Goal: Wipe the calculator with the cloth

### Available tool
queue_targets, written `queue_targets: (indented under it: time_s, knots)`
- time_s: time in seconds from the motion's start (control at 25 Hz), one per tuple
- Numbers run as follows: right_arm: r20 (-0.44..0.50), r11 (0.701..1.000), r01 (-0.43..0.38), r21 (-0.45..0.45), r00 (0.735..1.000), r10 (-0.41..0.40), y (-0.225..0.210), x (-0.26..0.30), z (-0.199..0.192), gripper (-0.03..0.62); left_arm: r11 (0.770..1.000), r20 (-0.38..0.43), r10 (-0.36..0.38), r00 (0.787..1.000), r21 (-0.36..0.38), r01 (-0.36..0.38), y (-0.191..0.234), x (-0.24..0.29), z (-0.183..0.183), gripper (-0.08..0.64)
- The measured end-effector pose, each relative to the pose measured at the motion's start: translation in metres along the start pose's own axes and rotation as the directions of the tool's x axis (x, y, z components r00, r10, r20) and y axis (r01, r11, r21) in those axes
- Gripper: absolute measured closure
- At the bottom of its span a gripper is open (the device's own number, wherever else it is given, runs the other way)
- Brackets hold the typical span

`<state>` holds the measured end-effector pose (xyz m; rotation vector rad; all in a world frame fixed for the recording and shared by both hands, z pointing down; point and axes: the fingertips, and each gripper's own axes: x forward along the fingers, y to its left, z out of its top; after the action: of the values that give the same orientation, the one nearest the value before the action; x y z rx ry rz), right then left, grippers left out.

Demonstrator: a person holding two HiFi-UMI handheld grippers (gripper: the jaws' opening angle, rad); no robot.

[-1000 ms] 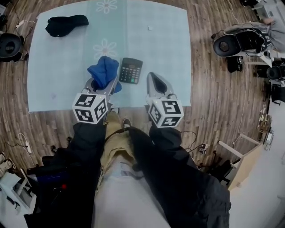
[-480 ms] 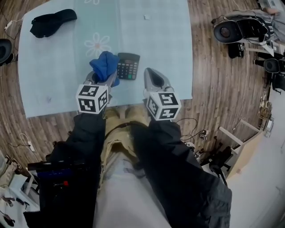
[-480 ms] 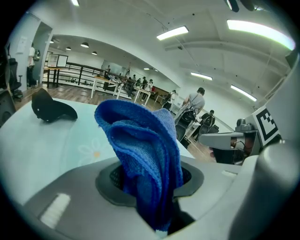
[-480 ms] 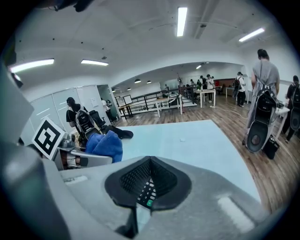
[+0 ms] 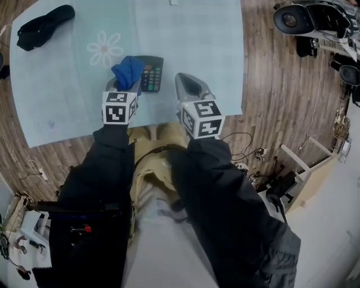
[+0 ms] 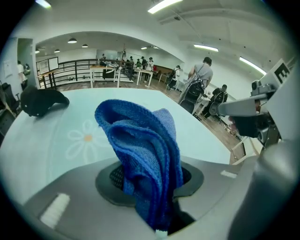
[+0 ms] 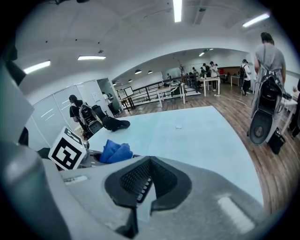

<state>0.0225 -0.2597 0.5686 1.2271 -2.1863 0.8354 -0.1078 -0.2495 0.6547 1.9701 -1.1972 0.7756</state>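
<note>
The dark calculator (image 5: pixel 152 73) lies flat on the pale blue table (image 5: pixel 197 50), near its front edge. My left gripper (image 5: pixel 127 85) is shut on a folded blue cloth (image 5: pixel 128 71), which covers the calculator's left edge. In the left gripper view the blue cloth (image 6: pixel 140 154) stands up between the jaws and hides the calculator. My right gripper (image 5: pixel 182 80) hovers just right of the calculator, shut, with nothing in it. From the right gripper view the blue cloth (image 7: pixel 115 151) and the left gripper's marker cube (image 7: pixel 68 148) show at the left.
A black cap (image 5: pixel 43 25) lies at the table's far left corner. A small white scrap (image 5: pixel 173 3) sits far back on the table. Black equipment (image 5: pixel 304 19) stands on the wooden floor to the right. People stand in the room behind.
The left gripper has carried the cloth rightward, from beside the calculator to over its left edge. The right gripper keeps its place to the calculator's right.
</note>
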Motion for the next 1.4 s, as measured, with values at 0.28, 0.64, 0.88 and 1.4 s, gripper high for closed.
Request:
queue_targets:
  time_s: [0.28,0.64,0.88,1.4]
  knots:
    - [-0.021,0.999,0.007,0.036,1.0,-0.006,-0.026,-0.003,-0.014,0.592,0.997,-0.109,0.012,0.994,0.083,-0.003,-0.019,0.042,-0.022,0.393]
    - [-0.022,0.999,-0.009,0.052,1.0,0.01,-0.031,-0.006,-0.024,0.592,0.996,-0.133,-0.006,0.991,0.09,0.018,-0.038,0.05,-0.032,0.393]
    - [-0.019,0.999,-0.01,0.05,1.0,0.011,-0.028,-0.014,-0.031,0.592,0.99,-0.148,-0.084,0.985,0.097,0.099,-0.076,0.054,-0.05,0.393]
    - [-0.01,0.998,-0.021,0.058,1.0,0.022,-0.019,-0.024,-0.044,0.592,0.985,-0.075,-0.128,0.989,0.109,0.136,-0.086,0.018,-0.032,0.393]
